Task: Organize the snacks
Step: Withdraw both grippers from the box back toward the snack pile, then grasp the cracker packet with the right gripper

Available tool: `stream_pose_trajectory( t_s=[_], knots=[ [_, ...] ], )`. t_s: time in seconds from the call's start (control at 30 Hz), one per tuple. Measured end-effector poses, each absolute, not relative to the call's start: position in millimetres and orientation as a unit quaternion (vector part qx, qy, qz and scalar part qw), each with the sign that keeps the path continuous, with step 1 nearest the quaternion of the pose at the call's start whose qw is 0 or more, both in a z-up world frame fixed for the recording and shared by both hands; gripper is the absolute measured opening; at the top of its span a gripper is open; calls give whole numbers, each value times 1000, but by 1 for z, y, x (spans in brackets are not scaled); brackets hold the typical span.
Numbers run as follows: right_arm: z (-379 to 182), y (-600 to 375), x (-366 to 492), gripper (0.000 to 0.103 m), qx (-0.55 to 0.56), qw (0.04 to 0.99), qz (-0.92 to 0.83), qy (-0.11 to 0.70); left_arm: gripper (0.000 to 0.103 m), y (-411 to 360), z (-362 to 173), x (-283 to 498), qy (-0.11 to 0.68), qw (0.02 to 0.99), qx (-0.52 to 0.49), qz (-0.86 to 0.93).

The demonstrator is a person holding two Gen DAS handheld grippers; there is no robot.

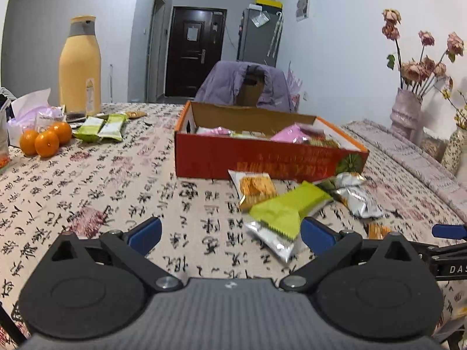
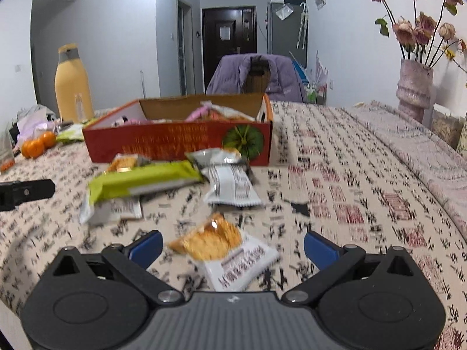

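A red cardboard box (image 1: 262,160) (image 2: 175,143) with several snack packets inside stands on the table. In front of it lie loose packets: a green one (image 1: 287,205) (image 2: 143,179), a silver one (image 1: 354,194) (image 2: 230,185) and an orange cracker packet (image 1: 255,186). My left gripper (image 1: 232,233) is open above bare cloth, its right finger (image 1: 316,234) close to the green packet. My right gripper (image 2: 232,248) is open, with an orange-and-white cracker packet (image 2: 224,250) lying between its fingers, untouched.
Three oranges (image 1: 45,140), two green packets (image 1: 100,128), a tall yellow bottle (image 1: 80,67) and tissue sit at the far left. A vase of dried roses (image 2: 414,84) stands at the right. A chair with a purple jacket (image 1: 245,84) is behind the table.
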State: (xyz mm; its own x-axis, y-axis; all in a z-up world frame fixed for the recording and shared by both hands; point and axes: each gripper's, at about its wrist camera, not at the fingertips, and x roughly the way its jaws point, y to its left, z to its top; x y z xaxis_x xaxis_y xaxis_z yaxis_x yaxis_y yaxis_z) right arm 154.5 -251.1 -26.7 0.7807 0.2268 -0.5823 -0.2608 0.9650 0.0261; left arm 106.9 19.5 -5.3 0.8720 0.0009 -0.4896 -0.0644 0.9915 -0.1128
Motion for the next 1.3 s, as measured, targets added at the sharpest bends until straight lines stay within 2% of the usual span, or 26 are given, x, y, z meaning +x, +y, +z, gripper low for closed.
stream_pose_trajectory(
  t_s=[0.33, 0.63, 0.67, 0.73, 0.77, 0.8, 0.83, 1.0, 1.3],
  knots=[
    [-44, -238, 178, 103, -66, 927, 127, 347, 103, 16, -8, 107, 260, 964, -57, 8],
    [-46, -243, 205, 102, -52, 918, 151, 363, 103, 20, -10, 107, 263, 962, -66, 11],
    [-46, -243, 205, 99, -51, 919, 153, 360, 103, 20, -10, 107, 263, 963, -66, 11],
    [-44, -240, 201, 77, -52, 921, 163, 349, 103, 20, -10, 107, 262, 963, -66, 11],
    [-43, -238, 200, 71, -52, 922, 168, 345, 103, 20, -10, 107, 263, 963, -66, 11],
    [-42, -237, 198, 57, -53, 922, 173, 342, 103, 20, -10, 108, 263, 962, -66, 11],
    [-41, -236, 196, 49, -53, 923, 175, 340, 103, 21, -10, 108, 264, 962, -66, 10],
    [-41, -234, 190, 39, -52, 927, 173, 328, 103, 20, -11, 109, 268, 961, -66, 8],
    [-31, -246, 178, 39, -22, 943, 155, 293, 103, 16, -12, 113, 276, 959, -62, 3]
  ],
)
